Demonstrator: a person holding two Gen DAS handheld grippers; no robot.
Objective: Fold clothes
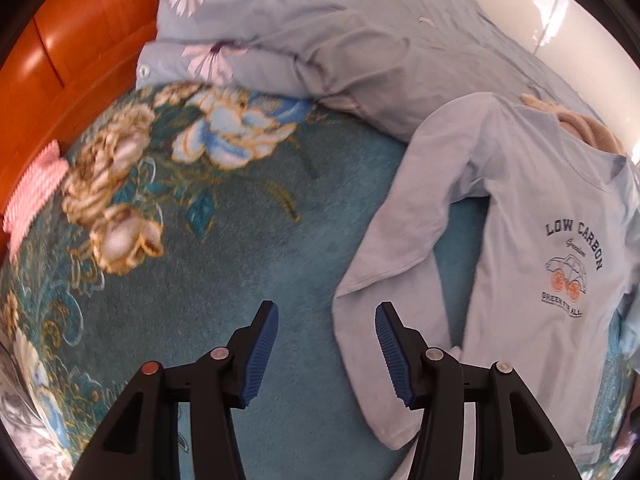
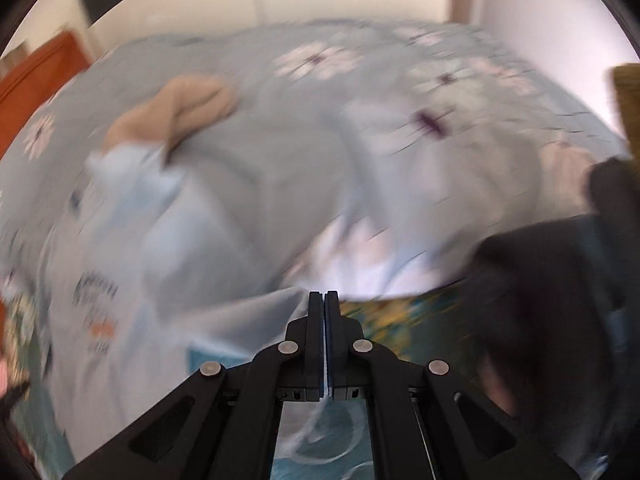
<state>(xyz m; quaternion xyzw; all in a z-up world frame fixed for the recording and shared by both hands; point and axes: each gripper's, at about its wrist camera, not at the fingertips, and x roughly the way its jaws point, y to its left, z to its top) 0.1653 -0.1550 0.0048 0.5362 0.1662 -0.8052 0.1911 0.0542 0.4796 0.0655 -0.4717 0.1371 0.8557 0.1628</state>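
Left gripper [image 1: 326, 354]: jaws stand wide apart with nothing between them; black arms, ribbed blue pads [image 1: 262, 354], hanging over the teal blanket.
Shirt, left view: pale blue long-sleeved shirt [image 1: 536, 240] lies flat just right of the left gripper, front up; its near sleeve [image 1: 384, 264] runs down past the right-hand pad and partly under that arm.
Shirt print: dark arched lettering "LOW CARBON", a small outlined car with orange wheels, and a line of smaller text beneath.
Shirt fabric: thin, smooth knit, softly creased at the shoulder and armpit.
Right gripper [image 2: 324, 300]: jaws pressed together on a thin pale blue edge of the shirt [image 2: 256, 320], which drapes away to its left.
Right view quality: heavily blurred by motion; the print shows only as a smear.
Blanket [image 1: 240, 280]: plush, fuzzy teal with large cream, gold and blue flowers, spread over the bed beneath the shirt.
Duvet [image 1: 320, 40]: grey-blue cotton with white daisy-like flowers, bunched in soft folds beyond the blanket.
Beige cloth [image 1: 580, 124]: lumpy, fleecy piece just beyond the shirt's collar.
Headboard [image 1: 80, 40]: glossy orange wood at far left.
Pink knit [image 1: 36, 188]: ribbed strip against the headboard.
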